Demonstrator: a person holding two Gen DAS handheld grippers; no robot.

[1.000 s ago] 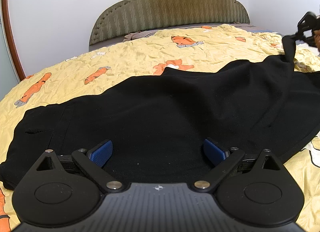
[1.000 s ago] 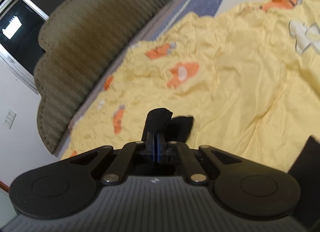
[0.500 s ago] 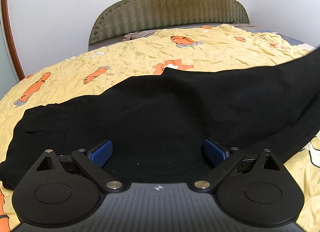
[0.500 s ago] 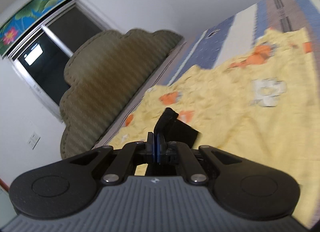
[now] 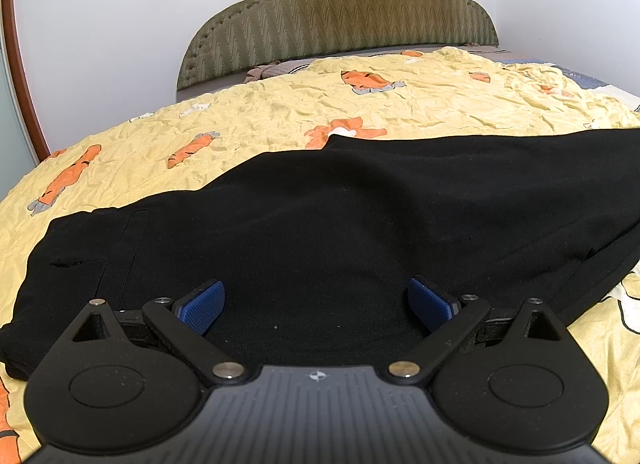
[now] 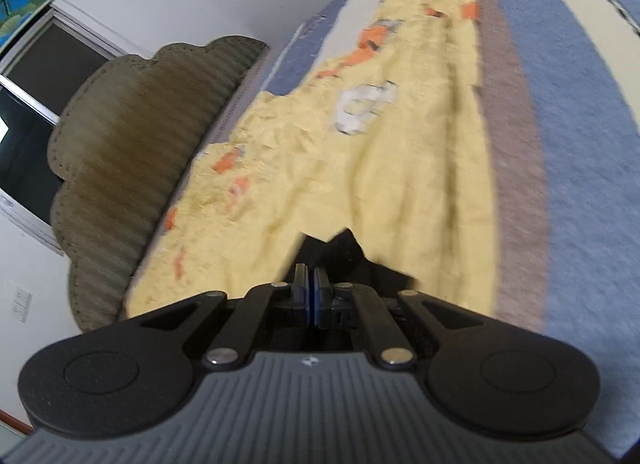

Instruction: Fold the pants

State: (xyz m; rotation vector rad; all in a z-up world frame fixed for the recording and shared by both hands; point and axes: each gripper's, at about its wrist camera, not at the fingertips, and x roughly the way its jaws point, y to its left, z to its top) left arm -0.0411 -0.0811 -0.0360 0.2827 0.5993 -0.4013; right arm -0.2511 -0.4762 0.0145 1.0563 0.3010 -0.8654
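Left wrist view: my left tool hovers spread over limp black pants; my right tool pinches their hem, the best hold.

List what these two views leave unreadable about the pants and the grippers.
- Left wrist view: the black pants run off the right edge, so the leg ends are cut off.
- Same view: the left gripper is open above the cloth; contact cannot be judged.
- Right wrist view: motion blur smears the yellow bedspread.
- Right wrist view: the right gripper pinches black cloth, but which part of the pants is hidden behind its own body.
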